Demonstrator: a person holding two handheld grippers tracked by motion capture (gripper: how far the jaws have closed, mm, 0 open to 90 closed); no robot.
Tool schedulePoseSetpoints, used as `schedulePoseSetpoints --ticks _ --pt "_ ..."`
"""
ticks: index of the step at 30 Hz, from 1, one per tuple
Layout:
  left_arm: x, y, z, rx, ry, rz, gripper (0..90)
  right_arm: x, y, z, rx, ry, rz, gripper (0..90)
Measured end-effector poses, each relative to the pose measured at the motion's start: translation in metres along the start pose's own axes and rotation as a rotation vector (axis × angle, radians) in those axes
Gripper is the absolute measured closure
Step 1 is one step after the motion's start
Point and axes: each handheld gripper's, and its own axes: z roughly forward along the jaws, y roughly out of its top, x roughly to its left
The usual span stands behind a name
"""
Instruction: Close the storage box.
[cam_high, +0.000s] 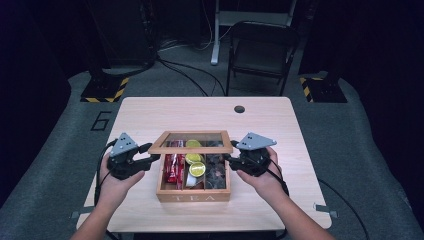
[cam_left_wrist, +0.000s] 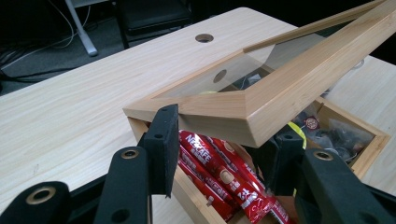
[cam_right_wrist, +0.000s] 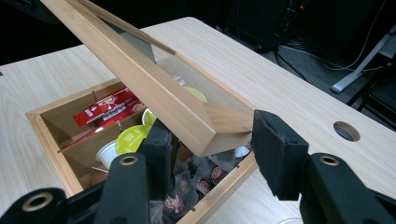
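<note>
A wooden tea box (cam_high: 193, 196) stands at the table's near middle, its glass-paned lid (cam_high: 192, 141) tilted up and half raised. My left gripper (cam_high: 150, 152) grips the lid's front left corner (cam_left_wrist: 224, 116), one jaw outside it and one beneath. At the front right corner (cam_right_wrist: 219, 123), my right gripper (cam_high: 231, 152) holds on the same way. Inside lie red sachets (cam_left_wrist: 224, 177) on the left, yellow-lidded cups (cam_right_wrist: 130, 137) in the middle and dark packets (cam_right_wrist: 205, 175) on the right.
The light wooden table (cam_high: 150, 115) has a round cable hole (cam_high: 239, 109) at its far side. A folding chair (cam_high: 260, 50) stands beyond the far edge, with cables on the floor. Bare table surface lies left, right and behind the box.
</note>
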Motion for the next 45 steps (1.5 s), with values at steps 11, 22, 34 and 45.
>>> schedulePoseSetpoints --ticks 11,22,34,45 --pt "-0.005 -0.012 -0.001 -0.001 -0.003 0.007 53.7 0.009 -0.011 -0.001 0.006 -0.021 -0.037 51.5" --pt "-0.008 -0.026 -0.002 0.005 -0.021 -0.01 53.0 0.016 -0.023 -0.003 0.006 -0.021 -0.053 51.4" --pt "-0.016 -0.046 -0.001 -0.002 -0.023 -0.001 52.9 0.027 -0.04 -0.003 0.009 -0.031 -0.062 51.0" --pt "-0.02 -0.059 0.001 0.006 -0.02 0.005 53.0 0.031 -0.052 -0.004 0.027 -0.015 -0.056 51.7"
